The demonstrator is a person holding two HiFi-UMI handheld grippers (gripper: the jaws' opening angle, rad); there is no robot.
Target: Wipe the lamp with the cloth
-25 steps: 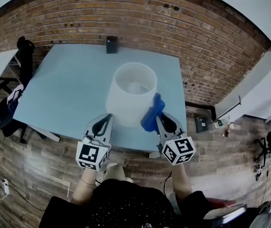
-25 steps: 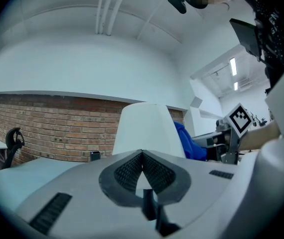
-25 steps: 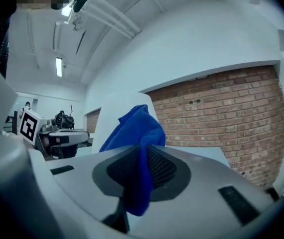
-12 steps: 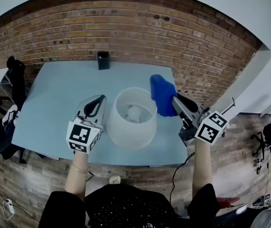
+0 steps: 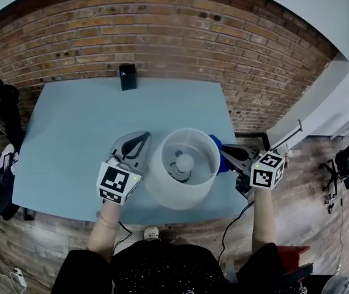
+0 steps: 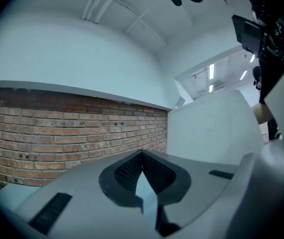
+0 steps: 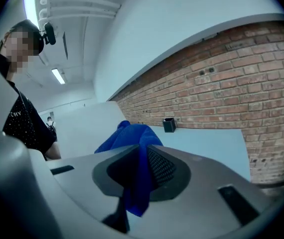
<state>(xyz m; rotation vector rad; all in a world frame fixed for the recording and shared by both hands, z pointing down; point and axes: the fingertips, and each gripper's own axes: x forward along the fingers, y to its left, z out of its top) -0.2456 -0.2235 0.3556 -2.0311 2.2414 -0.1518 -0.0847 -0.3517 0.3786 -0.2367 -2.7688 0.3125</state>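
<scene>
A white lamp with a round shade stands on the pale blue table, its bulb showing from above in the head view. My right gripper is shut on a blue cloth, which lies against the shade's right side; the cloth hangs from the closed jaws in the right gripper view, with the shade just left of it. At the shade's left side my left gripper is shut with nothing in it. The shade fills the right of the left gripper view.
A small black box stands at the table's far edge by the brick wall. A black office chair is left of the table. The lamp stands near the table's front right corner.
My right gripper has come down with the cloth from above the shade's far right rim to its right side. The left gripper has stayed at the shade's left side.
</scene>
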